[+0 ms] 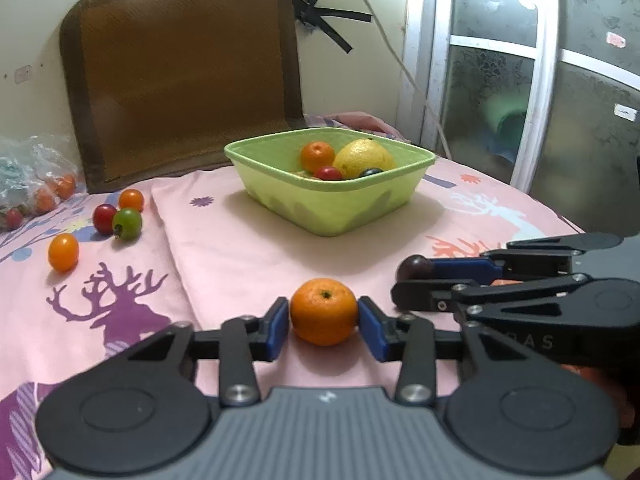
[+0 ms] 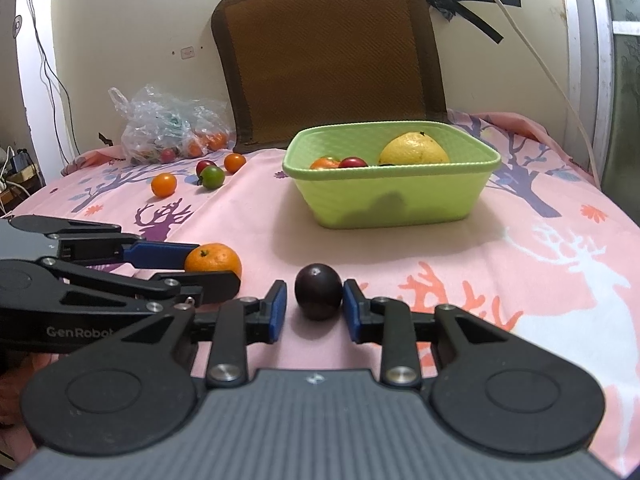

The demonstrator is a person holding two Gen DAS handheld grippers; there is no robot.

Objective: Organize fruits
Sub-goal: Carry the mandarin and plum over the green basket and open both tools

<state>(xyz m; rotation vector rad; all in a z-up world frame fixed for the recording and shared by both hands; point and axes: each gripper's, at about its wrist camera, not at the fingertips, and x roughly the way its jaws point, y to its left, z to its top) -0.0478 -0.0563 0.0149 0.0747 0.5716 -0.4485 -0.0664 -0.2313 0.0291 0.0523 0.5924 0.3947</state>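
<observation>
An orange mandarin (image 1: 323, 311) rests on the pink bedsheet, and my left gripper (image 1: 324, 320) is shut on it, a blue pad against each side. A dark plum (image 2: 319, 297) lies between the pads of my right gripper (image 2: 315, 306). The right pad touches it and a narrow gap shows at the left pad, so this gripper is open. The two grippers sit side by side, close together. Beyond them stands the green basket (image 1: 328, 188), which holds a mandarin (image 1: 317, 156), a large yellow citrus (image 1: 362, 158), a red tomato (image 1: 328, 173) and a dark fruit.
Several loose cherry tomatoes lie at the left: orange (image 1: 63, 252), red (image 1: 105, 219), green (image 1: 127, 223) and another orange one (image 1: 131, 200). A plastic bag (image 2: 172, 132) with more fruit sits by the wall. A brown cushion (image 1: 184, 72) leans behind the basket, and a white cable (image 1: 400, 64) hangs at the right.
</observation>
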